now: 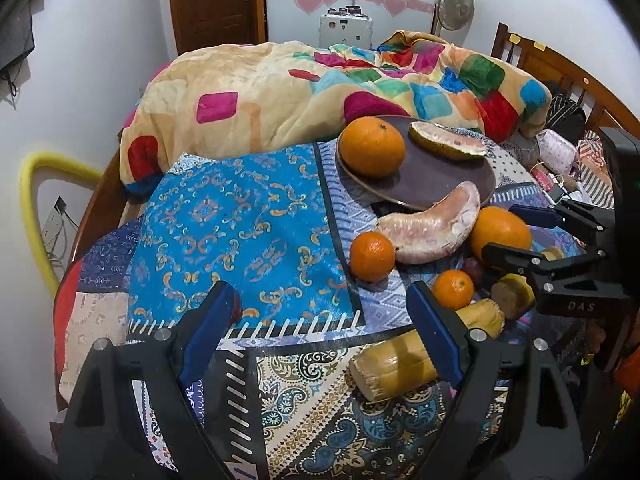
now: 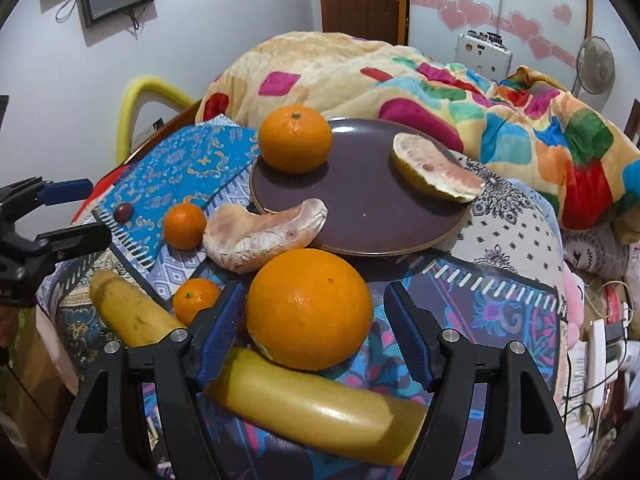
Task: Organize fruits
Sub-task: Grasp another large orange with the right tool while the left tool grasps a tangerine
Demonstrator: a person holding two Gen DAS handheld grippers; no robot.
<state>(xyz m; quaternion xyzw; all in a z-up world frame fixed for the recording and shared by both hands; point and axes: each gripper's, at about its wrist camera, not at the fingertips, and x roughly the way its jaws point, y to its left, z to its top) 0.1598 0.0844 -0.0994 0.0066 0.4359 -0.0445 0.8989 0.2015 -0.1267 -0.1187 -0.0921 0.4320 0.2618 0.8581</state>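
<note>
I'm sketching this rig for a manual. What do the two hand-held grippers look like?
Both match: the left hand-held gripper and the right hand-held gripper have black plastic frames with triangular cut-outs, silver round bolt heads and two fingers faced with blue pads. The right one's side bears the letters DAS. No cables or sleeves show.

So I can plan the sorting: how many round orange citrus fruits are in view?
4. A large one on the dark brown plate, the largest on the cloth before it, and two small ones left. Others may be hidden.
</note>
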